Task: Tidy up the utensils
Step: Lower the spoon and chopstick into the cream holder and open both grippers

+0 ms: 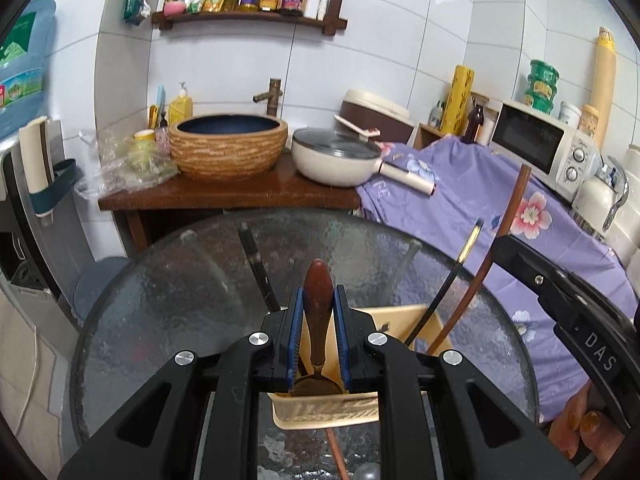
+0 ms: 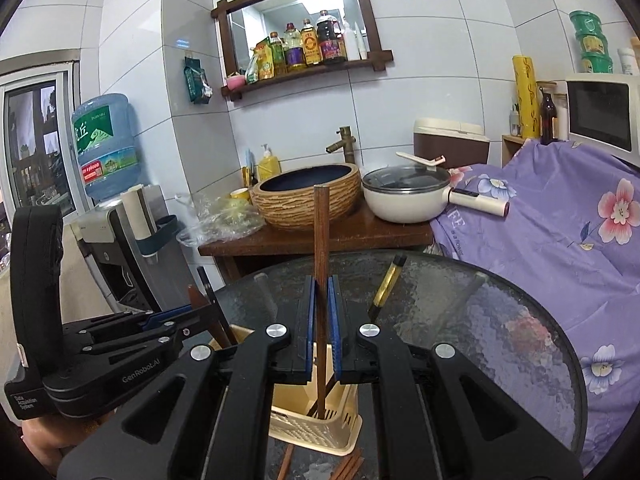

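Note:
My left gripper (image 1: 318, 300) is shut on the brown wooden handle of a spoon (image 1: 317, 312), whose metal bowl hangs into the beige utensil holder (image 1: 328, 414) on the round glass table. My right gripper (image 2: 321, 292) is shut on a brown wooden chopstick (image 2: 321, 240), held upright with its lower end inside the same holder (image 2: 316, 428). A black chopstick with a gold band (image 1: 452, 276) and the brown chopstick (image 1: 500, 240) lean out of the holder. The left gripper shows at the left of the right wrist view (image 2: 188, 314).
The glass table (image 2: 500, 320) holds loose brown chopsticks (image 2: 348, 468) near its front edge. Behind stand a wooden counter with a basin (image 1: 228, 146) and a lidded pan (image 1: 336, 158). A purple floral cloth (image 2: 560, 220) and a microwave (image 1: 540, 142) are to the right, a water dispenser (image 2: 106, 148) to the left.

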`<state>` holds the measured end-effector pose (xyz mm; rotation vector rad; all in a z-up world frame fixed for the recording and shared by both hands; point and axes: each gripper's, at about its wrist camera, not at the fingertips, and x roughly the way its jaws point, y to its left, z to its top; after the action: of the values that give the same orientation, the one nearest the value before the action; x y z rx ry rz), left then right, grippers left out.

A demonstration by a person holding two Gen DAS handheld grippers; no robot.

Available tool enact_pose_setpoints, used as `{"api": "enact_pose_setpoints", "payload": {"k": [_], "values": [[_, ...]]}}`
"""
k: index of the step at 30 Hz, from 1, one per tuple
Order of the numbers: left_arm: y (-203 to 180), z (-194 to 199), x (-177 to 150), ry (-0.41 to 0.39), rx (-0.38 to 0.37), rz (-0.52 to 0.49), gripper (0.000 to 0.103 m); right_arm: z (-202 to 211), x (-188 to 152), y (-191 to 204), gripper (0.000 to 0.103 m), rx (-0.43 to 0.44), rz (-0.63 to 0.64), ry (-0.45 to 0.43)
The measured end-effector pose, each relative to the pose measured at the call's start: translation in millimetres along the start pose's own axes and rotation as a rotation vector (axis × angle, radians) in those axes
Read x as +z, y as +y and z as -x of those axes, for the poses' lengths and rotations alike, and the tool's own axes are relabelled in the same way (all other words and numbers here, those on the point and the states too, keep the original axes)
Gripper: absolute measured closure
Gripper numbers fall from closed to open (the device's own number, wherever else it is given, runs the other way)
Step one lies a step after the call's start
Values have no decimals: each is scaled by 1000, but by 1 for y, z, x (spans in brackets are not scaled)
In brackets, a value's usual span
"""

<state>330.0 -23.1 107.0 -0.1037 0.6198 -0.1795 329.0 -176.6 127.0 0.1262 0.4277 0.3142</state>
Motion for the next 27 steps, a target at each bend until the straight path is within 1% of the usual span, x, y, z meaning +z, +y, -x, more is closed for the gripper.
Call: {"api": "enact_pose_setpoints", "payload": {"k": [6,9,13,14,15,16,17,18,20,22,24,25,26,27], "values": [[4,-13,-12,31,10,4,88,-7,-15,0,96,-3,1,25],[7,-19,-16,45,17,5,88,-8,-17,-2,96,-1,-8,35],[7,-23,-20,59,0,0,87,-9,-21,-6,95,-2,-19,34],[6,-22,-20,55,-8,-5,82,-8,-22,-7,93,-3,-21,30],[5,-20,-21,46,-8,-11,71,-8,-23,-8,89,-1,-19,30],[4,-16,-21,34,-8,-13,64,-7,-24,-8,72,-5,-17,29],[4,-12,-20,20,-11,-12,48,-5,-24,-8,48,-7,-18,25],[3,-8,-20,2,-15,-10,42,0,-25,-9,42,-8,-23,5],[4,6,-19,-41,-14,-9,41,10,-27,-11,42,-14,-27,-34],[7,20,-21,-71,-14,-8,36,17,-30,-15,42,-11,-33,-27],[10,34,-27,-95,-13,1,24,26,-36,-21,42,-13,-64,-12],[12,41,-32,-106,-11,6,21,29,-40,-24,42,-10,-75,0],[15,48,-39,-111,-10,7,16,33,-47,-26,41,-6,-85,21],[16,52,-45,-109,-9,7,14,36,-52,-27,41,-3,-88,38]]}}
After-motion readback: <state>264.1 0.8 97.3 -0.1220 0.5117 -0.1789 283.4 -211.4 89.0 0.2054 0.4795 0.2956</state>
